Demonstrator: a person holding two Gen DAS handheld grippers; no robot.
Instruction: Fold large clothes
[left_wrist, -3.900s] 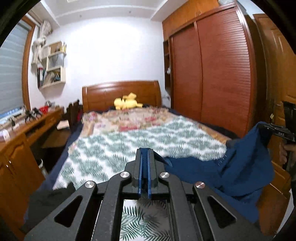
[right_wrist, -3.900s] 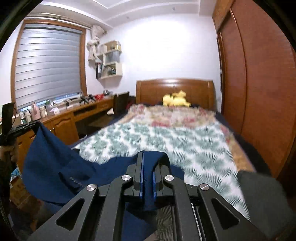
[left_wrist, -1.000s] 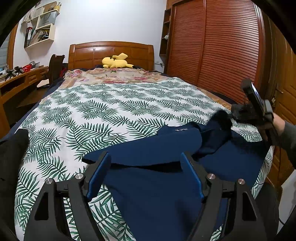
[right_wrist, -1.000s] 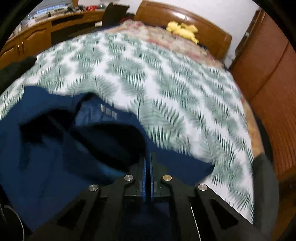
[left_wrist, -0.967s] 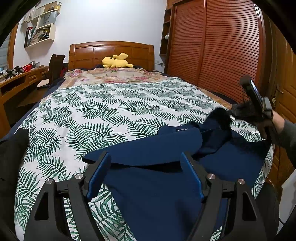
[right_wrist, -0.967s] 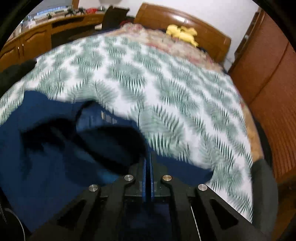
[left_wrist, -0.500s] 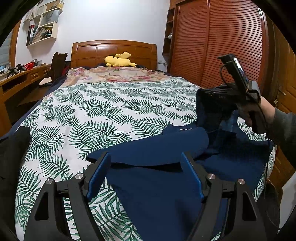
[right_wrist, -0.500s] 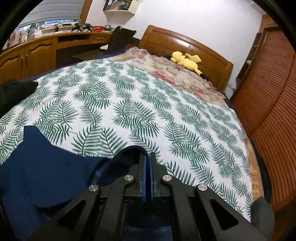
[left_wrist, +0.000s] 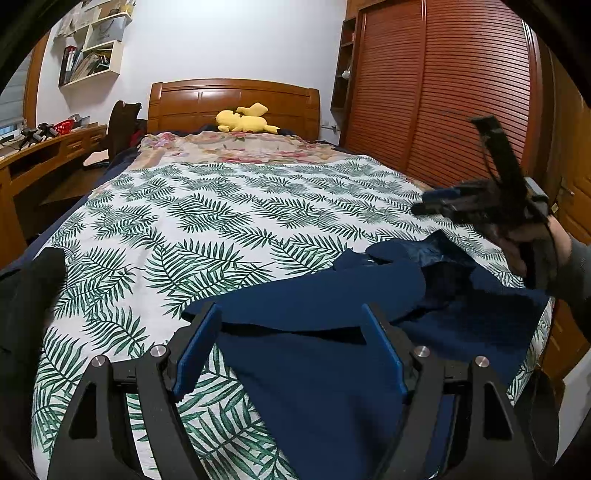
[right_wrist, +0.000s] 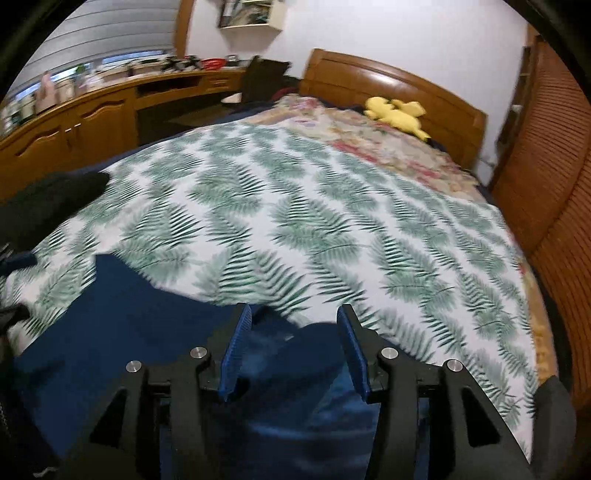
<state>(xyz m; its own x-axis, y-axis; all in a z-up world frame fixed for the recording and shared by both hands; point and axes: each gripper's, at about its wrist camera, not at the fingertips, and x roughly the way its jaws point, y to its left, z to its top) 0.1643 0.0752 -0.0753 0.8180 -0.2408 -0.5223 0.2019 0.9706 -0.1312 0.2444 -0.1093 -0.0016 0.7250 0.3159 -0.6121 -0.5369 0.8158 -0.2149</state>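
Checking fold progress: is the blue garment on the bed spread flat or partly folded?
Partly folded: one flap of the blue garment lies doubled over its lower layer, bunched toward the right gripper.

A navy blue garment (left_wrist: 317, 373) lies rumpled, partly folded over, on the bed's near end.

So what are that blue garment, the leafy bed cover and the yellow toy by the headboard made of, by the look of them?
Blue garment: looks like a matte woven cloth, heavy enough to lie in soft folds; exact fibre unclear. Leafy bed cover: thin printed fabric, probably cotton, flat with faint creases and no sheen. Yellow toy: seems plush, with rounded, soft-looking edges. Headboard: glossy varnished wood.
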